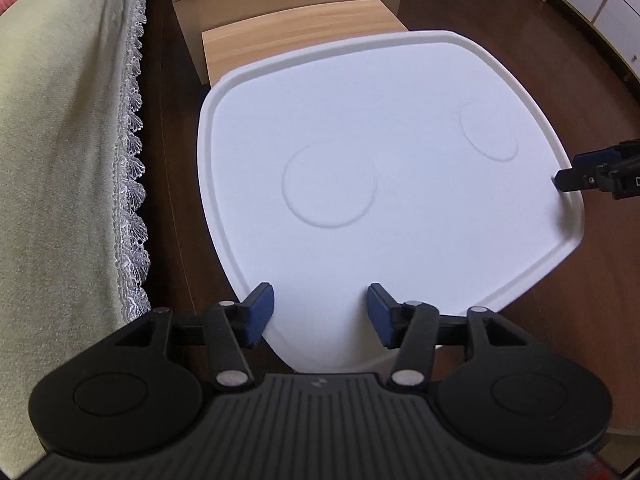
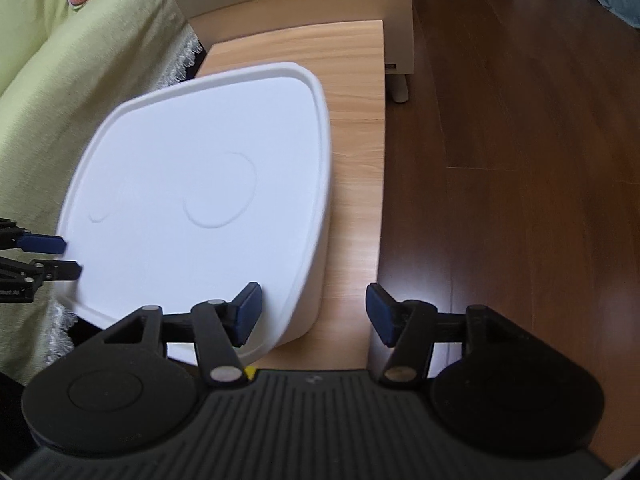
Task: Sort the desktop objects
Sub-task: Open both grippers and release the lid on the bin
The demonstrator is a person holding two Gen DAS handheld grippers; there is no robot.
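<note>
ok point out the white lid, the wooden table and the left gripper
white lid (image 1: pixel 400 200), left wrist view, flat top between the two rings
wooden table (image 2: pixel 356 160), right wrist view, bare top beside the lid
left gripper (image 1: pixel 320 316), left wrist view, midway between fingertips

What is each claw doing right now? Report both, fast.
Left claw: open, holding nothing, over the near edge of the white lidded box.
Right claw: open, holding nothing, at the box's right side.

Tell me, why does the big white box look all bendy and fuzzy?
Left wrist view: the fisheye lens bulges the white plastic lidded box, though its edges stay sharp. Right wrist view: the same box is smeared along its left rim, probably motion blur, and the light wooden table looks curved.
</note>
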